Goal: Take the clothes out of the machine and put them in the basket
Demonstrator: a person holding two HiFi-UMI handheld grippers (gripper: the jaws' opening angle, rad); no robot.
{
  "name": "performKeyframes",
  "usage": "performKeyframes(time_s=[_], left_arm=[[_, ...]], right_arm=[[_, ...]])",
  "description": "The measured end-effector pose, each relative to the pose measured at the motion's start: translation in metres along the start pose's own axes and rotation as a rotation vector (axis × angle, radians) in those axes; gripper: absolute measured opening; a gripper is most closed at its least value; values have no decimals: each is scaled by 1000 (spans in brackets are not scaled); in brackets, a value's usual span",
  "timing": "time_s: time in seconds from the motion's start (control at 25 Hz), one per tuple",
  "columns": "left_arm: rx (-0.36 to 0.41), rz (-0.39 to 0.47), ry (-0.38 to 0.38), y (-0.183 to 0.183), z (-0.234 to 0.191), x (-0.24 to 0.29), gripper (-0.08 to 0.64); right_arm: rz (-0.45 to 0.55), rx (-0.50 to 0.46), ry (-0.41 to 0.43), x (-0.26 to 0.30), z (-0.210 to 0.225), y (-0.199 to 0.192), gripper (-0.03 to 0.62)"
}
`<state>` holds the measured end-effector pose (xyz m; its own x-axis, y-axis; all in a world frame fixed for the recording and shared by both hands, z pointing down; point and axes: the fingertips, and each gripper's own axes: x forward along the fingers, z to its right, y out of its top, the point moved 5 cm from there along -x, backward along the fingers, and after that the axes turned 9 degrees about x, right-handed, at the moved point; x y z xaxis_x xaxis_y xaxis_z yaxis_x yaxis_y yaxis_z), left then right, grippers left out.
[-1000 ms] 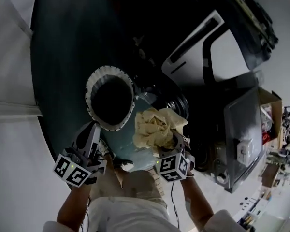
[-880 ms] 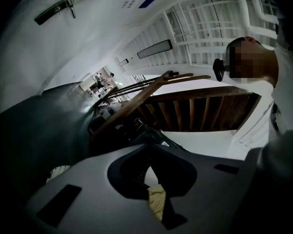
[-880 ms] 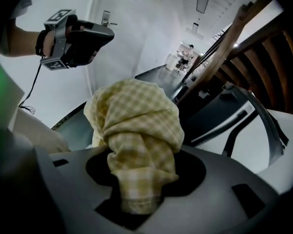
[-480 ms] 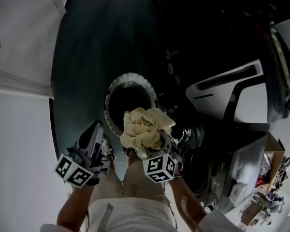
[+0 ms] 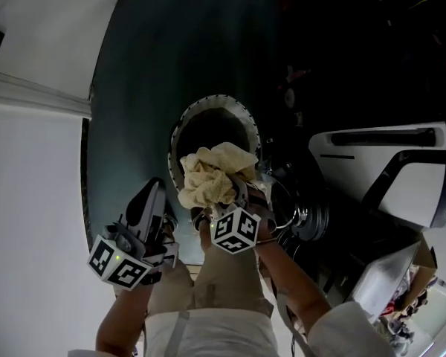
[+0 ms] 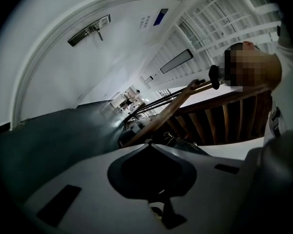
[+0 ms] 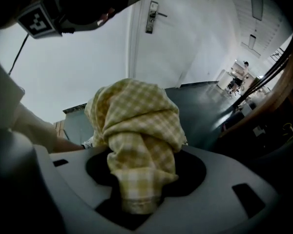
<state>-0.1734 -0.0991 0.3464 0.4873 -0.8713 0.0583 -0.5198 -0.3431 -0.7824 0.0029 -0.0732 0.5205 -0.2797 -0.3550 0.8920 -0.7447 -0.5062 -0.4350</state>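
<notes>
hidden: the inside of the round basket with the white patterned rim [image 5: 197,108] was black in the head view. I couldn't tell what lay in it.
cut off: the white-and-black machine casing [image 5: 379,162] ran off the right edge. Around it was too dark for me to make out a door or a drum.
hard to read: I couldn't tell from above whether the cloth touched the basket or hung clear of it. The fabric covered my right fingertips in both views.
cloth look: the pale yellow checked cloth [image 7: 136,126] was crumpled into a loose bundle. Its folds bulged out past my jaws, and a hemmed end was pinched low between them.
cloth place: it was in my right gripper. In the head view it overlapped the near rim and part of the basket's dark opening.
right gripper [image 5: 241,195]: clamped on the cloth, pointing steeply down, jaws held partly apart by the fabric.
left gripper [image 6: 147,146]: jaws together with nothing between them. It was at the left of the basket's near side, apart from the cloth.
floor: the dark grey-green floor [image 5: 134,88] was under the basket.
</notes>
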Motion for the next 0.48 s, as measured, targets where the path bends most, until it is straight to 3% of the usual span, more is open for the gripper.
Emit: performKeyframes(time_s=[0.48], left_arm=[[-23,-17,92,-54,-64,-3,12]], right_arm=[[-124,-97,44,152,-4,-49,232]])
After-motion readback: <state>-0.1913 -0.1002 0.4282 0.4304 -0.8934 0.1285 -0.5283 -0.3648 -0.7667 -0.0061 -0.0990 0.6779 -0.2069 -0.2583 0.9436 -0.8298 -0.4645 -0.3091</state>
